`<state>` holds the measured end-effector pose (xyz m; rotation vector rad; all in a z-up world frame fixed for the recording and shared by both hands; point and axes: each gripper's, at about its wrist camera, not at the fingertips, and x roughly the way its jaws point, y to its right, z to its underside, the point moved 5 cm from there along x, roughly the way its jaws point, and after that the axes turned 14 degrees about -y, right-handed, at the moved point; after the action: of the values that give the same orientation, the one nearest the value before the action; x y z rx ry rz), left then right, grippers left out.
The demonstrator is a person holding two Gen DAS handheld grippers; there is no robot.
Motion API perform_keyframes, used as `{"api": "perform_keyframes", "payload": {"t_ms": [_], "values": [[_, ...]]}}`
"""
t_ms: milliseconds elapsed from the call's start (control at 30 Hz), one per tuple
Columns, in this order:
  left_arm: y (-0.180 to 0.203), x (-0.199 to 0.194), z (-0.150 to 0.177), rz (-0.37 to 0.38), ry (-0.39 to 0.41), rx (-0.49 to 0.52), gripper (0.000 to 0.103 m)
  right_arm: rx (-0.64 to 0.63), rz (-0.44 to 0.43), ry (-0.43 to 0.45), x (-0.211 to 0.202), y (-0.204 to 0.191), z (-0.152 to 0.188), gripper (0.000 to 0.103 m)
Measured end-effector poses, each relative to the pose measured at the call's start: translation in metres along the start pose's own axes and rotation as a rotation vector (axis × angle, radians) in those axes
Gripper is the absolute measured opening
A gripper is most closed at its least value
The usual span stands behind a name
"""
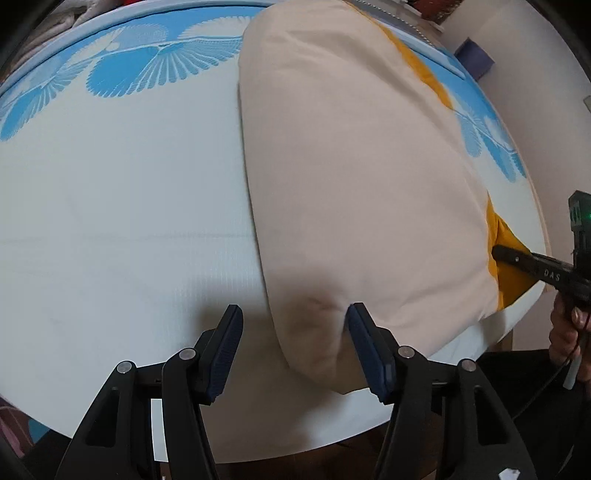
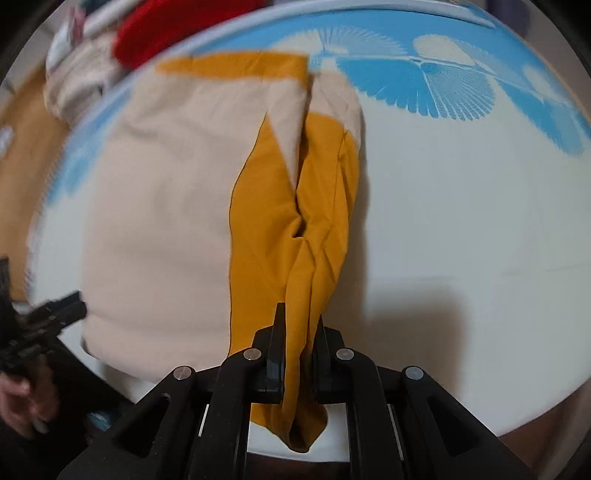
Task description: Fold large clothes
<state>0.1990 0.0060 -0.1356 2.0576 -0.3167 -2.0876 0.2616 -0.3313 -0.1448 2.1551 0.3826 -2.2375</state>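
A large cream garment (image 1: 362, 166) with mustard-yellow parts (image 2: 266, 221) lies lengthwise on the bed's white and blue sheet (image 1: 122, 192). In the left wrist view my left gripper (image 1: 295, 317) stands open. The garment's near left corner bulges between its jaws, and the pads do not squeeze it. My right gripper (image 2: 299, 325) is shut on a bunched fold of mustard cloth at the garment's near right corner, and a tail of that cloth hangs below the jaws. The right gripper (image 1: 498, 253) also shows at the right edge of the left wrist view, on the mustard corner.
A red cloth (image 2: 155, 33) and a heap of pale clothes (image 2: 81, 85) lie beyond the bed's far left corner. The near bed edge (image 1: 295, 432) runs just under both grippers. A hand (image 1: 565, 332) holds the right gripper. A white wall (image 1: 535, 92) stands to the right.
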Motion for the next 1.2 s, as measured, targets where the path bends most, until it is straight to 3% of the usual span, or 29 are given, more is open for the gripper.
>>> {"api": "perform_keyframes", "payload": {"t_ms": [67, 133, 267, 433, 467, 500, 600, 800, 900, 1000, 1100, 1200], "values": [[0.008, -0.013, 0.001, 0.001, 0.025, 0.028, 0.050, -0.003, 0.012, -0.014, 0.003, -0.002, -0.002, 0.010], [0.017, -0.021, 0.001, 0.003, 0.055, 0.070, 0.050, -0.006, 0.016, -0.013, 0.000, -0.005, -0.006, 0.010], [0.017, 0.008, 0.004, -0.133, -0.004, 0.097, 0.053, -0.009, 0.023, -0.021, -0.002, -0.002, -0.009, 0.012], [0.016, 0.007, 0.004, -0.140, 0.006, 0.086, 0.053, 0.022, -0.023, 0.047, -0.024, 0.004, -0.009, 0.034], [0.015, 0.006, 0.005, -0.140, 0.008, 0.085, 0.053, 0.031, -0.036, 0.044, -0.024, 0.007, -0.009, 0.043], [0.014, 0.006, 0.005, -0.140, 0.009, 0.083, 0.053, 0.039, -0.045, 0.026, -0.019, 0.009, -0.009, 0.048], [0.015, 0.006, 0.006, -0.137, 0.009, 0.083, 0.053, 0.042, -0.042, -0.076, 0.002, 0.011, -0.003, 0.048], [0.013, 0.003, 0.007, -0.120, -0.003, 0.079, 0.053, 0.045, 0.064, -0.170, 0.027, 0.018, 0.002, 0.048], [0.009, -0.002, 0.003, -0.050, -0.027, 0.045, 0.053, 0.059, 0.090, -0.144, 0.021, 0.018, 0.001, 0.048], [0.001, -0.015, -0.010, 0.081, -0.029, -0.016, 0.056, 0.099, 0.074, -0.023, -0.004, 0.023, -0.008, 0.048], [-0.008, -0.028, -0.034, 0.174, -0.007, -0.071, 0.061, 0.178, -0.040, 0.123, -0.033, 0.032, -0.020, 0.055], [-0.022, -0.028, -0.060, 0.248, 0.002, -0.131, 0.066, 0.196, -0.154, 0.125, -0.031, 0.027, -0.030, 0.072]]}}
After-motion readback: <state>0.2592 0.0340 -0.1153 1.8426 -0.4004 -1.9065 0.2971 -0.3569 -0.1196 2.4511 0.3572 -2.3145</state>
